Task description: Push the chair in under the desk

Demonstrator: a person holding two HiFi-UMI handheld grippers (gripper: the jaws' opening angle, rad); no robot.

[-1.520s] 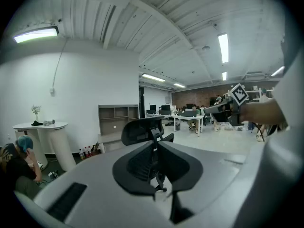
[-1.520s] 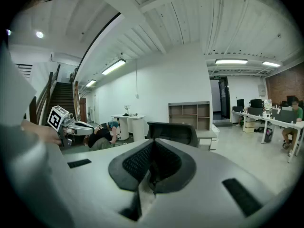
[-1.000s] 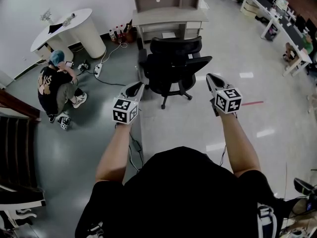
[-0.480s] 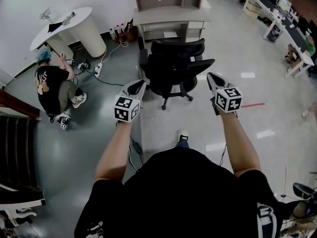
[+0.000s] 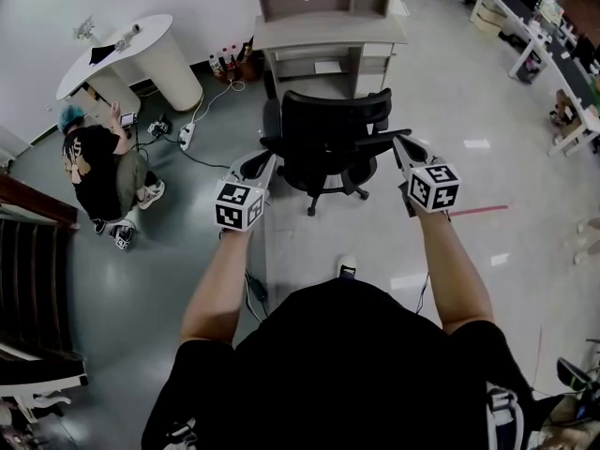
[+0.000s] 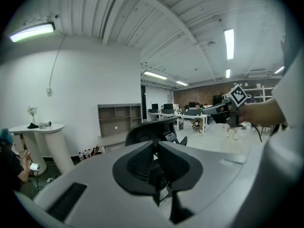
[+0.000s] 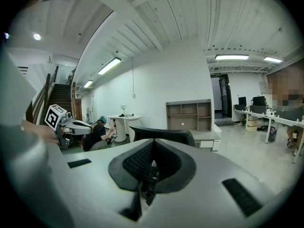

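A black mesh office chair [image 5: 330,137] stands on the floor in front of the grey desk [image 5: 328,34] with a shelf unit, its backrest turned toward me. My left gripper [image 5: 264,164] is shut and empty, its tip beside the chair's left armrest. My right gripper [image 5: 401,146] is also shut and empty, its tip at the end of the right armrest; I cannot tell whether it touches. In the left gripper view the shut jaws point at the chair back [image 6: 151,128], with the desk [image 6: 116,122] behind. The right gripper view shows the chair back [image 7: 164,135] just beyond its shut jaws.
A person [image 5: 98,172] crouches on the floor at the left near a white rounded table [image 5: 141,54]. A power strip with cables [image 5: 186,135] and bottles [image 5: 225,64] lie left of the desk. Stairs [image 5: 28,279] run down the left edge; office desks [image 5: 553,45] stand far right.
Both grippers and I have moved forward toward the chair; their tips now sit level with its armrests. My foot shows below the chair. The crouching person has shifted slightly.
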